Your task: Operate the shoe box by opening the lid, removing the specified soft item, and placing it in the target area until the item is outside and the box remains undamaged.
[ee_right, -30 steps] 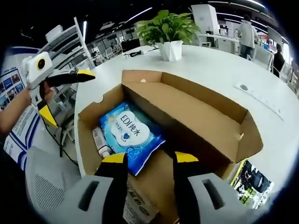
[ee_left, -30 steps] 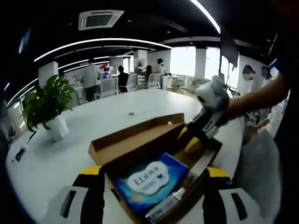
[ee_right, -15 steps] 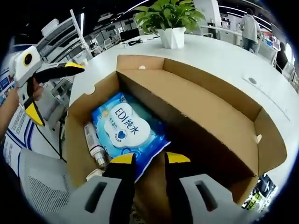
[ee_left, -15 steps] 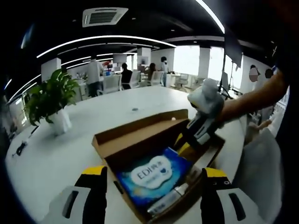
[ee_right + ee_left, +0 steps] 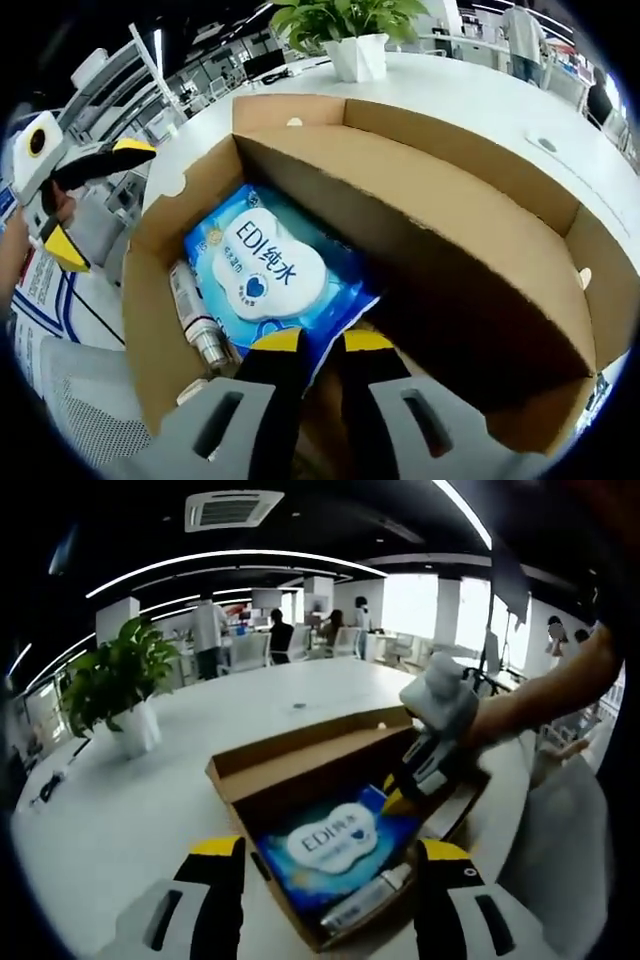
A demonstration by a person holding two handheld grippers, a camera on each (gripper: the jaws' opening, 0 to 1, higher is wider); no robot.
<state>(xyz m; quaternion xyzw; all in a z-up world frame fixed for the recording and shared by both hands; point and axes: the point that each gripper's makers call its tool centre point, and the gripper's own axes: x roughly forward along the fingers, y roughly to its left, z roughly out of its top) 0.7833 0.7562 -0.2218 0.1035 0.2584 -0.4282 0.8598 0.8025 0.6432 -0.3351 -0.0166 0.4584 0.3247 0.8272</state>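
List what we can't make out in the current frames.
- Right gripper, right gripper view: whether its nearly closed tips pinch the blue wipes pack; the jaws cover the pack's edge.
- Slim bottle beside the pack: label too small.
- Shoe box floor: hidden by its inner wall.
- Left gripper, left gripper view: tips apart above the box.

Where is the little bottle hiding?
In the right gripper view, the small silver-capped bottle lies inside the open brown cardboard shoe box, squeezed between the blue wet-wipes pack and the box's left wall.
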